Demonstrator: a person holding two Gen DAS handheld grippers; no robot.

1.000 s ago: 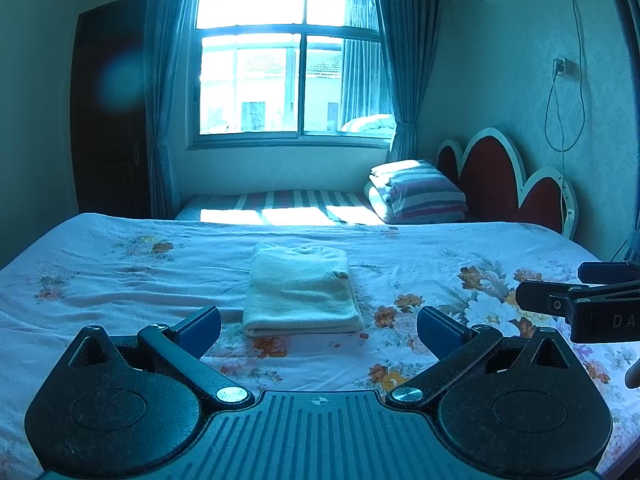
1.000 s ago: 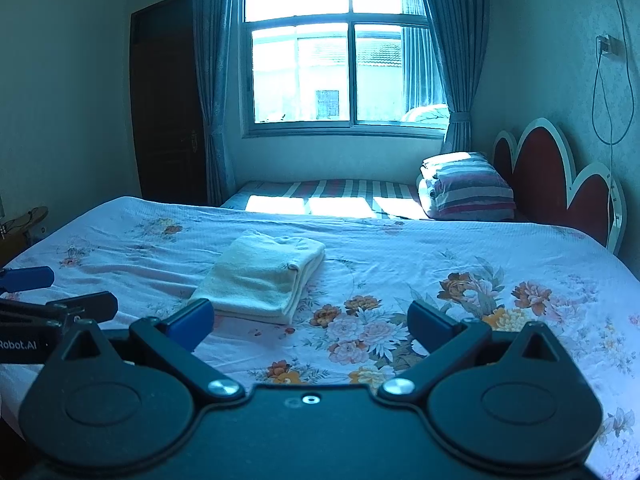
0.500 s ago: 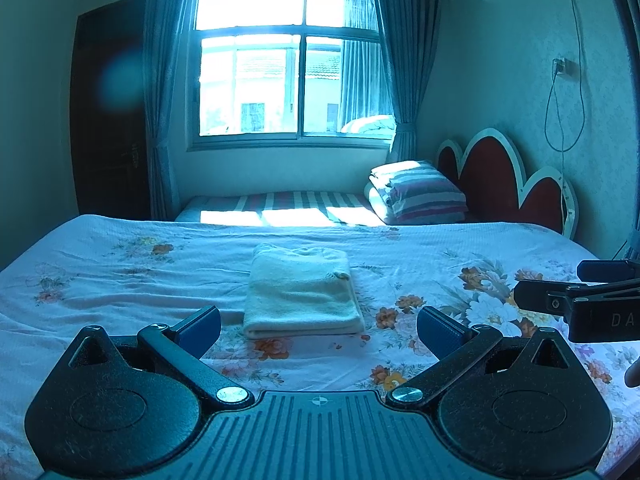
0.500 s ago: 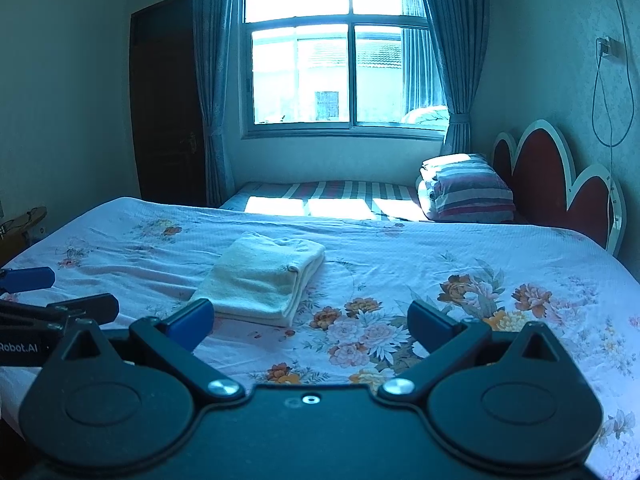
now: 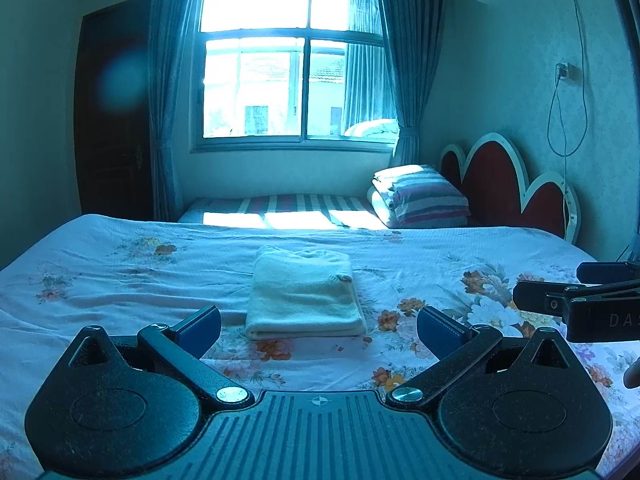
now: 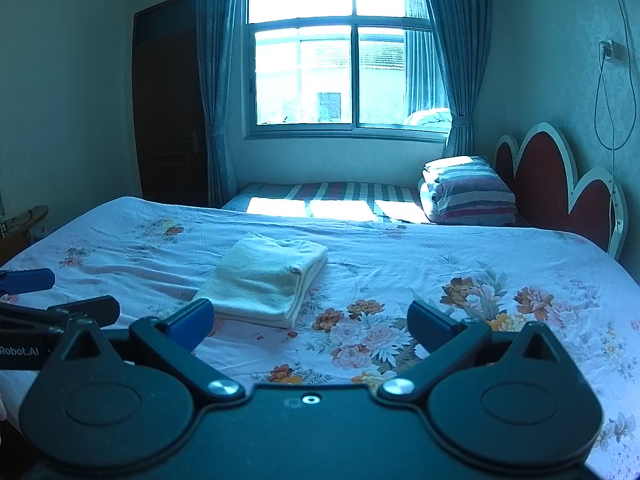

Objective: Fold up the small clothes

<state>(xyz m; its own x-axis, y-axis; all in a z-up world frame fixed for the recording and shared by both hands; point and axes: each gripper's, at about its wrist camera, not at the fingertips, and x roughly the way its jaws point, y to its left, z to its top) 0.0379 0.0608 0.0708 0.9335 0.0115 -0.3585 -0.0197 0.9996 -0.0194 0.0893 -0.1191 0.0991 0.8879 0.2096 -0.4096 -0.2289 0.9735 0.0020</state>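
A cream garment (image 5: pixel 304 294) lies folded into a neat rectangle on the floral bedsheet (image 5: pixel 120 280). It also shows in the right wrist view (image 6: pixel 266 280), left of centre. My left gripper (image 5: pixel 318 330) is open and empty, held above the bed just short of the garment's near edge. My right gripper (image 6: pixel 308 322) is open and empty, to the right of the garment. Each gripper shows at the edge of the other's view: the right gripper (image 5: pixel 576 300) and the left gripper (image 6: pixel 44 296).
A striped pillow and folded bedding (image 5: pixel 420 196) lie at the far right by the red headboard (image 5: pixel 500 176). A second striped bed (image 5: pixel 280 208) stands under the window. A dark door (image 6: pixel 168 100) is at the left. A cable (image 5: pixel 564 120) hangs on the right wall.
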